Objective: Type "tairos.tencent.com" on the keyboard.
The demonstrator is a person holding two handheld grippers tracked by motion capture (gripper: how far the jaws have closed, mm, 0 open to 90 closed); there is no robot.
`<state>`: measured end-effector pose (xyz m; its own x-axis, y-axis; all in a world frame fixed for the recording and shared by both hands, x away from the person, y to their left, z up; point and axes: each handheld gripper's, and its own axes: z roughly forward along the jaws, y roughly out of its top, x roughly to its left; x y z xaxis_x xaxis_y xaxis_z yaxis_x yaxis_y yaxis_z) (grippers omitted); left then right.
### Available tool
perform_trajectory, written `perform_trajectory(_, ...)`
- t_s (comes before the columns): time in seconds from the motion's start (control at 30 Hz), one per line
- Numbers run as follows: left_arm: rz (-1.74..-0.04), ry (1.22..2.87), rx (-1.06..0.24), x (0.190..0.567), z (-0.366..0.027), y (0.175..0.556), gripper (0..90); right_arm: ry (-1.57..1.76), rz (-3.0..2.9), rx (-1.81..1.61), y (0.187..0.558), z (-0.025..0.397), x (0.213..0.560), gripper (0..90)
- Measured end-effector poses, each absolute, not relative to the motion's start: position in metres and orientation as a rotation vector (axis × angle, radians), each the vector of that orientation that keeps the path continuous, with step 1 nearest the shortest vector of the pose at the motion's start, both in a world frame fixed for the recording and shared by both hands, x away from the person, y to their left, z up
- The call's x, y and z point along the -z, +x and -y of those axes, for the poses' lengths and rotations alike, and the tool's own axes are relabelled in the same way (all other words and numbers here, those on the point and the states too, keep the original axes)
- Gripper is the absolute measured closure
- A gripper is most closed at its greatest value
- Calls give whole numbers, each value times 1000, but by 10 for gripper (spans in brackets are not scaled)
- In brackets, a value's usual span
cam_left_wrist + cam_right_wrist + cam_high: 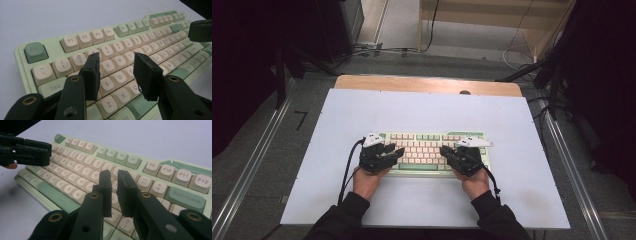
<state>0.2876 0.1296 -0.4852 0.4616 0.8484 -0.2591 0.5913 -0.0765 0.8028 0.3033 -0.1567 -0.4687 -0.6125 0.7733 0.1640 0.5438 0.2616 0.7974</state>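
Fingers (146, 75) of our left gripper (117, 75) gape, the right gripper (114, 192) stands narrowly parted, both empty above the keyboard (432, 150): rigid, weighty, slick-capped; we'd grip its end edges.

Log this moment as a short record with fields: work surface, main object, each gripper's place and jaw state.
surface: white table top
main object: green keyboard with cream keys, lying flat near the person's edge
left gripper: over the keyboard's left half, above the letter keys, jaws apart, nothing between them
right gripper: over the keyboard's right half, jaws nearly together with a narrow gap, holding nothing
contact with keys: cannot tell
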Motion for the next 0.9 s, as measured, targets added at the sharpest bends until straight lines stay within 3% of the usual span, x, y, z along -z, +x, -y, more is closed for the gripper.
perform_trajectory(0.2,-1215,1771,-340,483,-123,291,628,1212,-2277,-1276,303,156,468,873)
perform_trajectory(0.47,-1182,1806,-332,482,-107,299,892,1213,-2279,-1270,303,155,469,873)
perform_trajectory(0.9,-1180,1844,-339,486,-94,308,900,1219,-2277,-1275,304,155,469,873)
